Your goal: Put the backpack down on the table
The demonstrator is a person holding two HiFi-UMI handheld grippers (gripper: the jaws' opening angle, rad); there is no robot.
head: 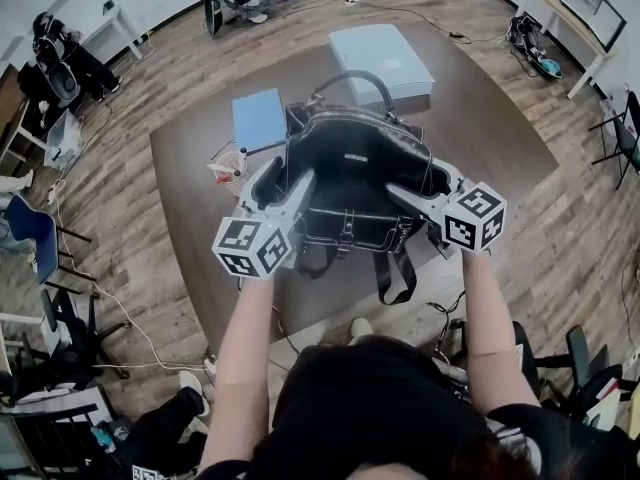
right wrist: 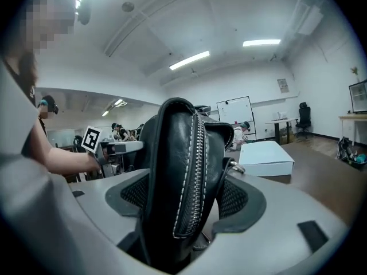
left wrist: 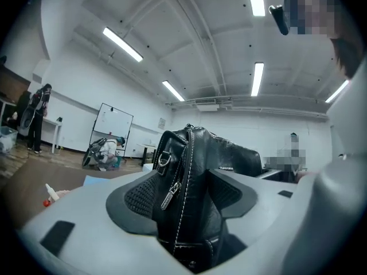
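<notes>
Left tool [head: 288, 180] and right tool [head: 418, 184] gape open astride the backpack [head: 355, 168], near the table [head: 190, 168] edge

The backpack [head: 360, 183] is smooth black leather-look material with a soft gloss, white stitching and a metal zip [right wrist: 195, 171]. The left gripper [left wrist: 186, 205] and right gripper [right wrist: 183, 205] are matt grey plastic; their pads [left wrist: 140, 202] are black and dimpled. The desk [head: 190, 163] is matt brown; the floor [head: 580, 238] is wood plank.

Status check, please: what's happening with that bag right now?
Left gripper, right gripper open, astride backpack. Backpack upright on table. White box behind, apart.
</notes>
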